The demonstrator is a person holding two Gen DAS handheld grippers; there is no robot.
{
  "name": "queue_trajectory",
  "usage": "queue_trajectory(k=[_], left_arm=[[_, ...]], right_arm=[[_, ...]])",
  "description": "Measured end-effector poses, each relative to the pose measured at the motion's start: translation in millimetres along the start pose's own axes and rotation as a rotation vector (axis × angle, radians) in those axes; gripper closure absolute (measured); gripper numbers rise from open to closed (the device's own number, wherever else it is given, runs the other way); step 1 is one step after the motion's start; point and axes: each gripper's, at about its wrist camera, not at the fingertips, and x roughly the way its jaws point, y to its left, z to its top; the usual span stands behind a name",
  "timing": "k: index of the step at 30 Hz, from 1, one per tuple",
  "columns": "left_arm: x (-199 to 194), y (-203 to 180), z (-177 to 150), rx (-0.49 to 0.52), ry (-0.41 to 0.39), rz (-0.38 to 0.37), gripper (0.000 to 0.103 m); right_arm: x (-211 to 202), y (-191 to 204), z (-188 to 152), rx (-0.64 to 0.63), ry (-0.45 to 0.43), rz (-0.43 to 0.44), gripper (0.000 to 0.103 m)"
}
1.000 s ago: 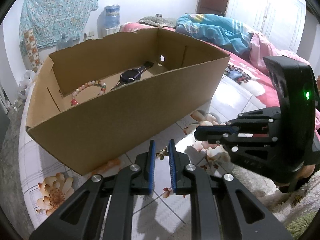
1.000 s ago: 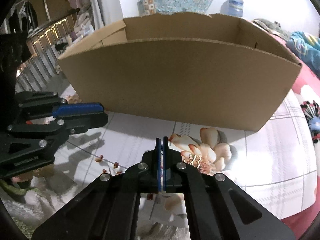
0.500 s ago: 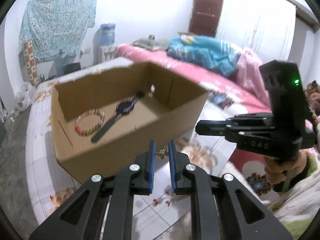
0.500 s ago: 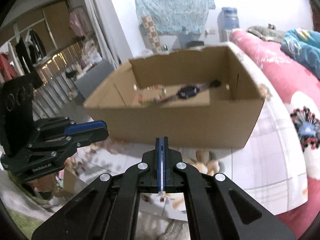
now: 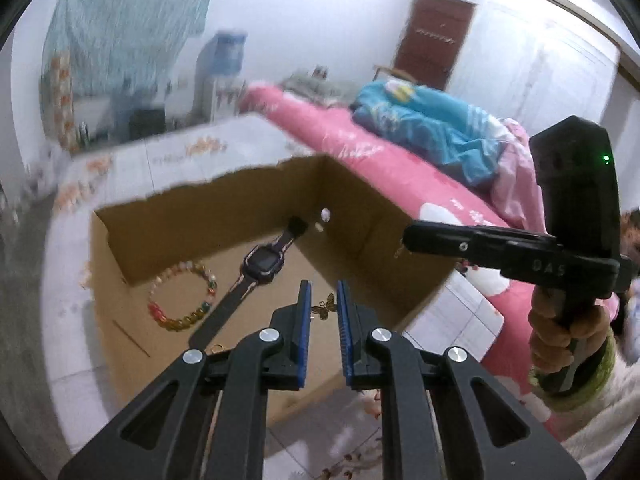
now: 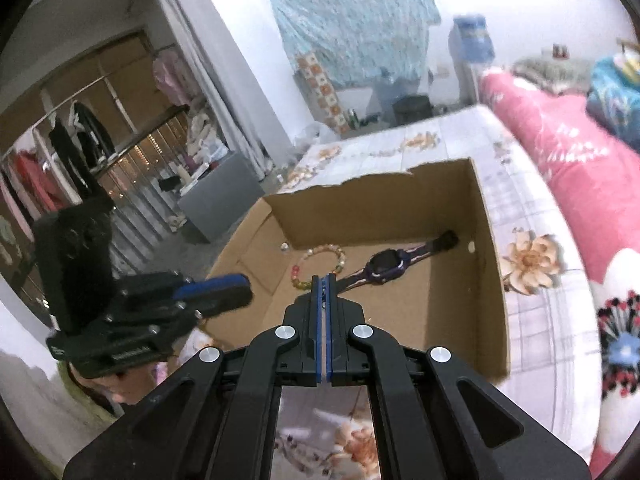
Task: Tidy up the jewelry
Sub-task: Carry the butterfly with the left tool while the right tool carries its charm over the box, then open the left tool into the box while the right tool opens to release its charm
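The left gripper [image 5: 321,307] is pinching a small gold butterfly charm [image 5: 325,306] above the open brown cardboard box [image 5: 384,280]; at its 3 o'clock, the right gripper [image 6: 324,285] is hovering with jaws pressed together, empty.

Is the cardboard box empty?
No. The open brown cardboard box holds a colourful beaded bracelet and a purple wristwatch on its floor.

Bed: pink floral cover [image 5: 360,148]; a blue quilt [image 5: 432,120] bunched on top
Sheet: white with flower prints [image 6: 532,260]; spread beside the pink cover
Wall: patterned turquoise cloth [image 6: 356,28] hanging; white
Water dispenser: blue bottle on top [image 5: 226,56]; beneath the cloth
Door: dark brown [image 5: 434,38]; far corner
Clothes rail: garments hanging [image 6: 76,136]; far left
Grey box: on the floor [image 6: 220,196]
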Motion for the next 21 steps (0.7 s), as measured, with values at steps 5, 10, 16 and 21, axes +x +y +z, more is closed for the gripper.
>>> queue_trajectory(k=[5,10,16,21], left_arm=[[37,15,10,-0.037,0.099,0.028,0.090],[53,26,8,-0.090,0.161,0.036,0.082],[51,30,8,-0.116,0.145,0.034,0.079],[37,30,10,-0.120,0.102,0.025,0.079]], right_arm=[[23,-23,19,0.063,0.061,0.009,0.097],[25,-31,24,0.083,0.053,0.008,0.089],[14,-35,25,0.100,0.018,0.009,0.085],[-2,-33,22,0.107,-0.015,-0.009,0.082]])
